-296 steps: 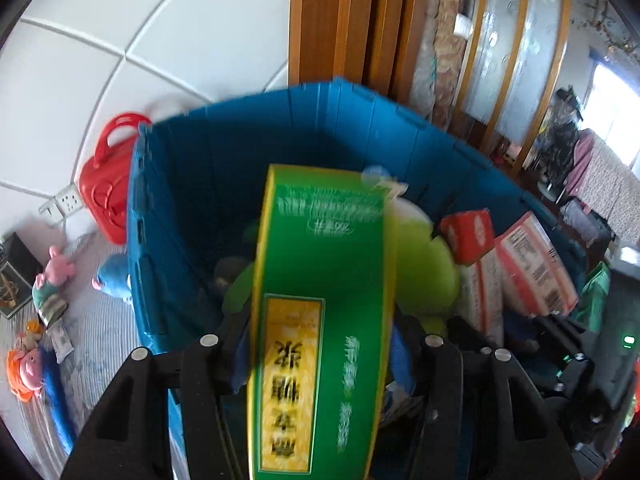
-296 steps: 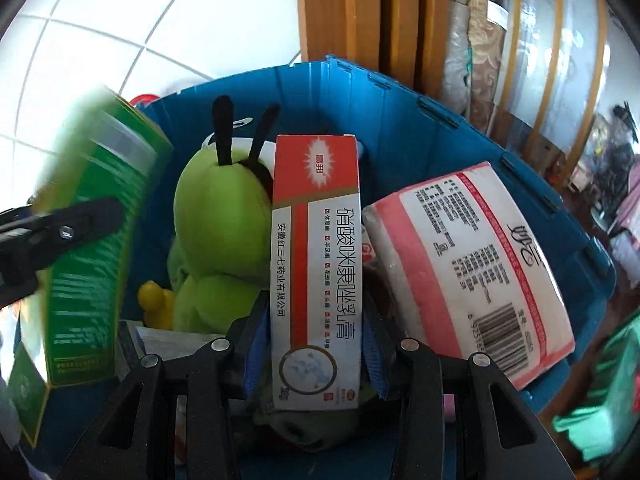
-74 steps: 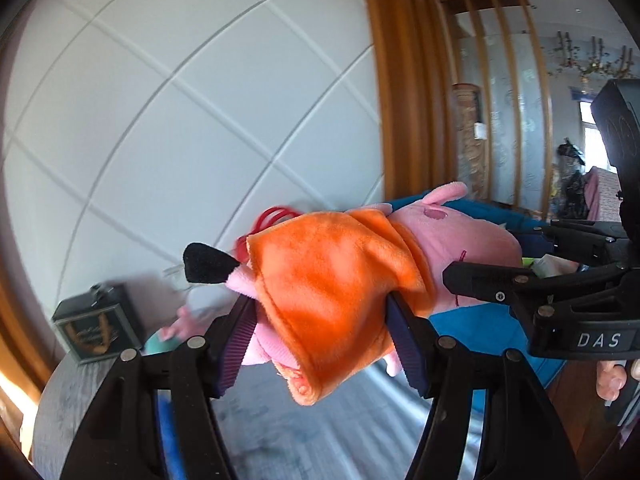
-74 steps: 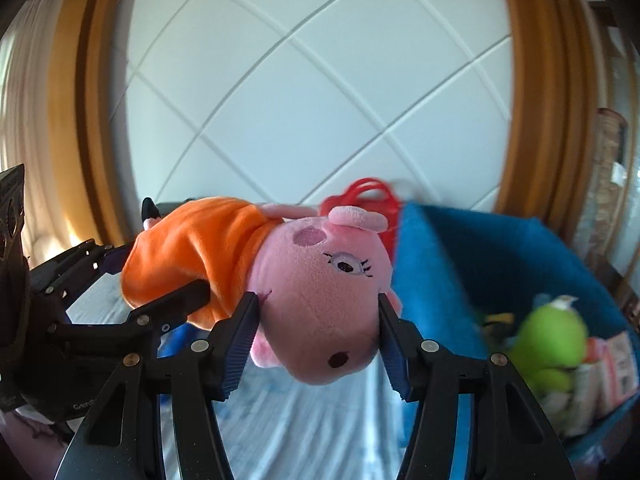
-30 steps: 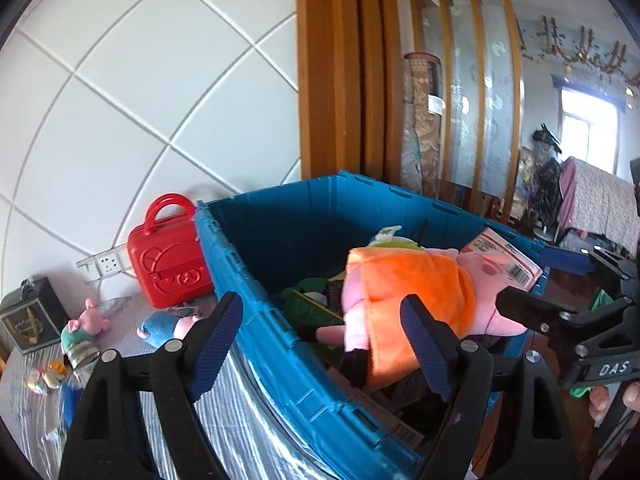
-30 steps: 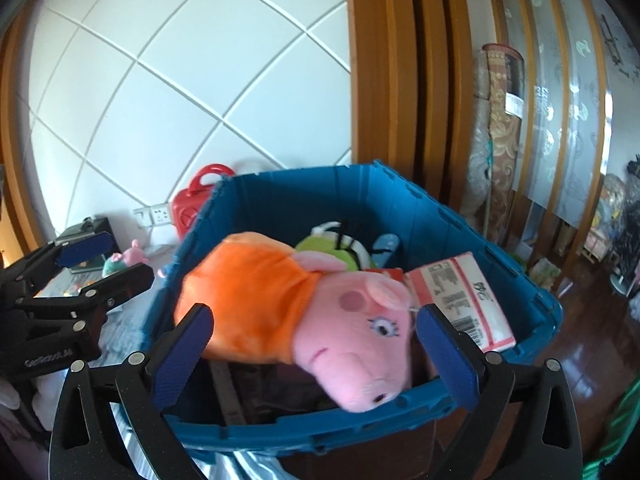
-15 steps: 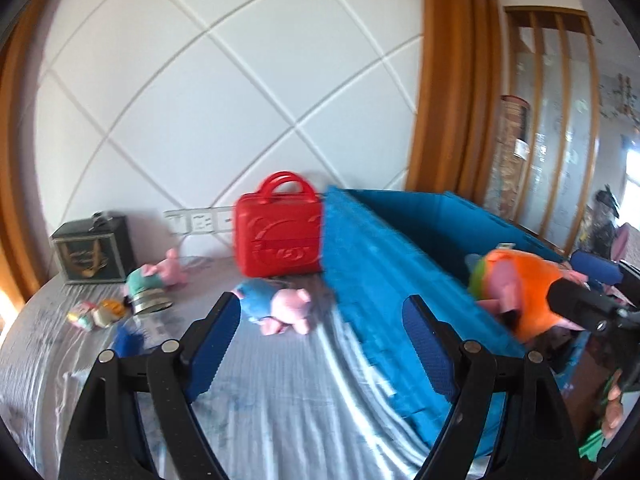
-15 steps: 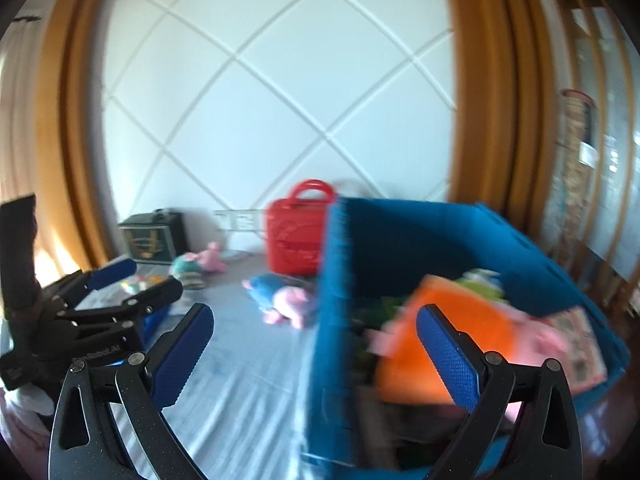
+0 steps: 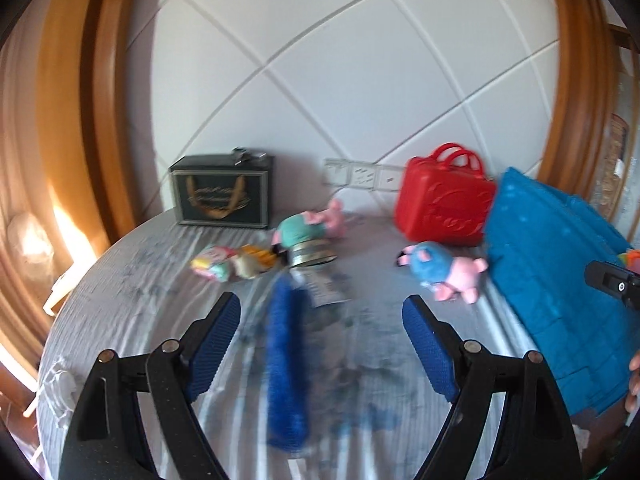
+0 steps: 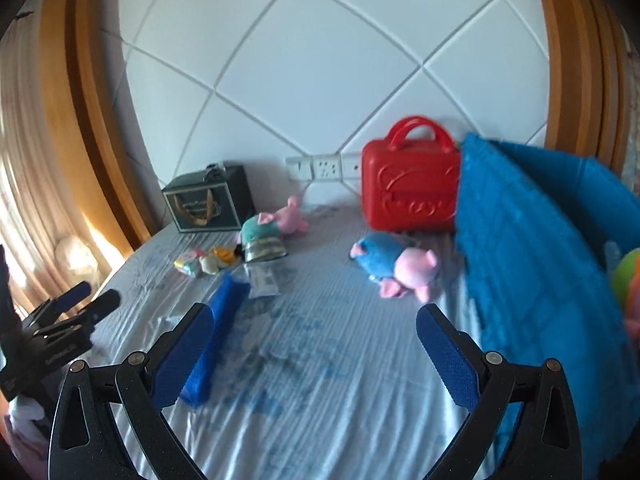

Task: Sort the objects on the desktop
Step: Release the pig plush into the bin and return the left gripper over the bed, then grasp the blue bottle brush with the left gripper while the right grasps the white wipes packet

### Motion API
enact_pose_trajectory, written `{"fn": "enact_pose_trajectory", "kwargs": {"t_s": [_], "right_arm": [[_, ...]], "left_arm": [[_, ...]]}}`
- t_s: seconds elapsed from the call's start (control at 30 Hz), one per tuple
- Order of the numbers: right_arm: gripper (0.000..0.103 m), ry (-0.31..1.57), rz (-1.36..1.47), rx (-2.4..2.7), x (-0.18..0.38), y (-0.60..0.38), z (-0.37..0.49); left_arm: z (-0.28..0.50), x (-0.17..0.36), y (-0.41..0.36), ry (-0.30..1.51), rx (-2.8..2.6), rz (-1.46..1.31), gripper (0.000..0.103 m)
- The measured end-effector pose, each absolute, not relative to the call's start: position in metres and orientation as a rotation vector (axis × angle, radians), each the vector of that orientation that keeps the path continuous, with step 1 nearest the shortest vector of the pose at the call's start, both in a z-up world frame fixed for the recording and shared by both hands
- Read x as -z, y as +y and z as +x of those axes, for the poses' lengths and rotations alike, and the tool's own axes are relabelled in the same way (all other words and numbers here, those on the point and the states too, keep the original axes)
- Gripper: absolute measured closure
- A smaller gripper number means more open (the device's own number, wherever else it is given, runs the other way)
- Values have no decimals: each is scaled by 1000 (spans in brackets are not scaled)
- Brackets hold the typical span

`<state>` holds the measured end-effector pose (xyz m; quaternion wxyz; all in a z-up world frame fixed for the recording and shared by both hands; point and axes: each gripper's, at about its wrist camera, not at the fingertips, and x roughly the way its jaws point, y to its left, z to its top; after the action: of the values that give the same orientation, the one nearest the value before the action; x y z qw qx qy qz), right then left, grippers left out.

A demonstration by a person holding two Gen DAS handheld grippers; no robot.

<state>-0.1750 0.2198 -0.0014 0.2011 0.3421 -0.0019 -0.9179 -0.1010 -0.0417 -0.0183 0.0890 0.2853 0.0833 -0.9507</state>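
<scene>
Both grippers hang over the grey cloth-covered table with nothing between their fingers. My left gripper (image 9: pixel 322 328) is open above a long blue fuzzy object (image 9: pixel 286 364). My right gripper (image 10: pixel 314 332) is open too, with that blue object (image 10: pixel 216 332) by its left finger. A blue and pink plush pig (image 9: pixel 442 272) (image 10: pixel 394 266) lies beside the blue storage bin (image 9: pixel 560 284) (image 10: pixel 532 248). A teal and pink plush (image 9: pixel 310 228) (image 10: pixel 274 224) lies behind a metal tin (image 9: pixel 310 254) (image 10: pixel 264 249). Small pastel toys (image 9: pixel 232 262) (image 10: pixel 204 262) lie to its left.
A red toy case (image 9: pixel 444 204) (image 10: pixel 410 192) stands against the white panelled wall beside the bin. A dark box with a gold emblem (image 9: pixel 222 194) (image 10: pixel 208 204) stands at the back left. The left gripper shows at the left edge (image 10: pixel 60 320) of the right wrist view.
Both grippers let go of the orange-dressed pig plush into the blue bin, then swung left and down over the table. The bin now sits at the right edge of both views.
</scene>
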Motion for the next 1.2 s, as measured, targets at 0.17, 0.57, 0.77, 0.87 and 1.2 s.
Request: {"fn": "enact_pose_trajectory", "kwargs": {"t_s": [0.17, 0.57, 0.77, 0.87, 1.2], "right_arm": [[0, -25, 1128, 2516, 36, 180, -203], [0, 102, 1393, 2351, 120, 135, -280], [0, 90, 1489, 2277, 165, 122, -317], [0, 60, 1533, 2273, 182, 114, -334], [0, 188, 1556, 2183, 222, 45, -388]], "left_arm": [[-116, 60, -108, 284, 2742, 989, 20], [-199, 182, -102, 353, 2634, 1423, 39], [-239, 231, -87, 337, 2564, 1606, 47], [-252, 250, -85, 352, 2549, 1655, 48], [-273, 245, -131, 361, 2536, 1479, 83]]}}
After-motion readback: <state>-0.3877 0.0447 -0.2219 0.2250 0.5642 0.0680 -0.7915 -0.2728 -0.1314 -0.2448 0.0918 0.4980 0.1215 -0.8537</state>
